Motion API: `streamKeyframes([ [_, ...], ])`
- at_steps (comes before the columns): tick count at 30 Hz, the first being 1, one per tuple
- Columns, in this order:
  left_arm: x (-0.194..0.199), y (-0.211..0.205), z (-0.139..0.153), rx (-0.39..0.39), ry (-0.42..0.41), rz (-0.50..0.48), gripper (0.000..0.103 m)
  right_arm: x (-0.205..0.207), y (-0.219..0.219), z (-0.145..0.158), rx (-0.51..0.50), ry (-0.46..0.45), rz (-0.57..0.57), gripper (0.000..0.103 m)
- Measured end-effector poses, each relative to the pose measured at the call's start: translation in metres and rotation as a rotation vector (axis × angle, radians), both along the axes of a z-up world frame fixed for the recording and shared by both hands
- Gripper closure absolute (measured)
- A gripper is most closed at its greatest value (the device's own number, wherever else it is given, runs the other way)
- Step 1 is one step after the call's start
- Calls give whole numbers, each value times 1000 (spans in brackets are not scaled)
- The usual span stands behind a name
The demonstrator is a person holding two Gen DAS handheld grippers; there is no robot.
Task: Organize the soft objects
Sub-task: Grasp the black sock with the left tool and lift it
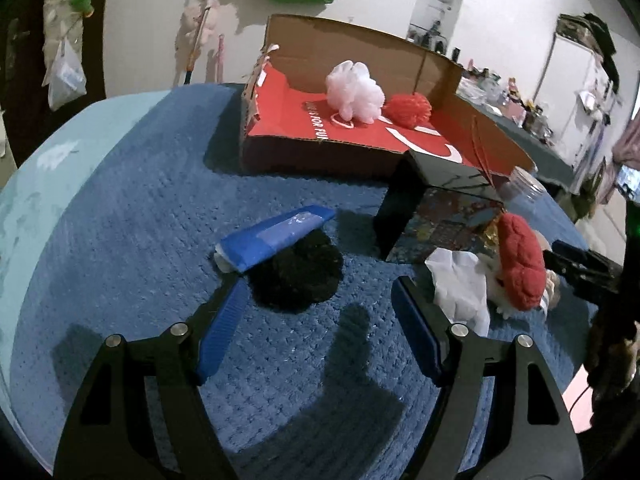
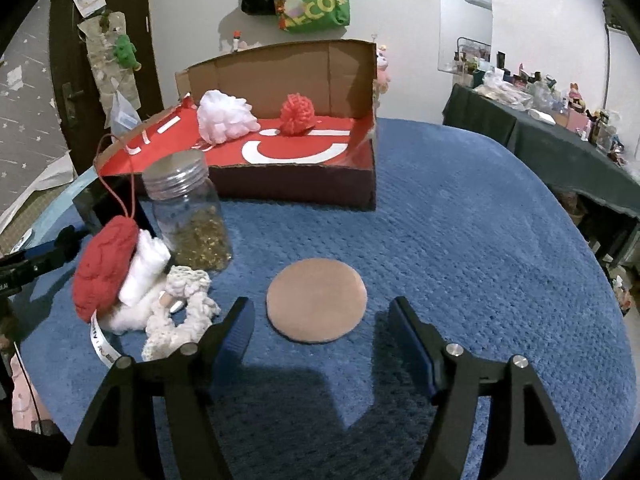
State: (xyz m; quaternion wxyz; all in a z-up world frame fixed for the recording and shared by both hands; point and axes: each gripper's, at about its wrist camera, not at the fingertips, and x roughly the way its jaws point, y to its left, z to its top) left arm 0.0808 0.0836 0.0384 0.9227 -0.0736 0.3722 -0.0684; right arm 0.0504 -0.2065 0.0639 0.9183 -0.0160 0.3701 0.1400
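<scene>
The black pom-pom (image 1: 298, 272) is partly covered by the blue tube (image 1: 276, 236). The jar (image 1: 526, 188) is largely hidden behind the black box (image 1: 404, 204). Items on the far cluttered table (image 2: 540, 100) are too small to be identified.

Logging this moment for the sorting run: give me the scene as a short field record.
surface: blue textured cloth
box: open cardboard box, red inside
in box: white pouf; red pompom
still out: tan round pad; black fuzzy piece; red knit piece
left gripper: jaws open, empty
right gripper: jaws open, empty, pad just ahead
</scene>
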Motion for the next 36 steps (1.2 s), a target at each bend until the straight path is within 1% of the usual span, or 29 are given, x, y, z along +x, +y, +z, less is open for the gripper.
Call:
streamKeyframes([
  [3,4,-4,-3,26,5,13,30,1,3,-1,-20,-2,-7,31],
  [5,8,-6,-4,46,-2,20,30,3,5,-1,-22,2,-10,35],
  [6,11,-7,-4,50,-2,21,37,5,6,-1,-20,8,-11,37],
  [7,14,-7,-4,49,0,23,53,6,6,-2,-19,10,-13,41],
  [8,17,-7,-6,43,10,21,64,7,7,-2,-21,11,-14,46],
  [9,20,-7,-7,40,25,14,70,8,9,-3,-25,15,-11,48],
  [11,19,-7,-7,28,19,15,70,6,9,-2,-27,3,-11,51],
  [14,8,-11,-3,27,-4,-15,70,-4,7,3,-23,-24,-21,52],
  [17,-7,-16,-1,6,-11,-41,70,-17,5,11,4,-35,-19,52],
  [20,-20,-24,2,-7,-21,-75,70,-36,7,21,55,-56,-7,52],
  [23,-32,-35,4,-21,-33,-123,70,-55,14,30,96,-81,38,52],
  [26,-40,-47,7,-37,-44,-172,70,-70,29,36,112,-101,96,52],
  [32,-49,-67,9,-47,-64,-238,70,-89,61,37,84,-125,186,52],
  [36,-51,-71,9,-45,-63,-250,70,-91,67,33,80,-114,203,52],
])
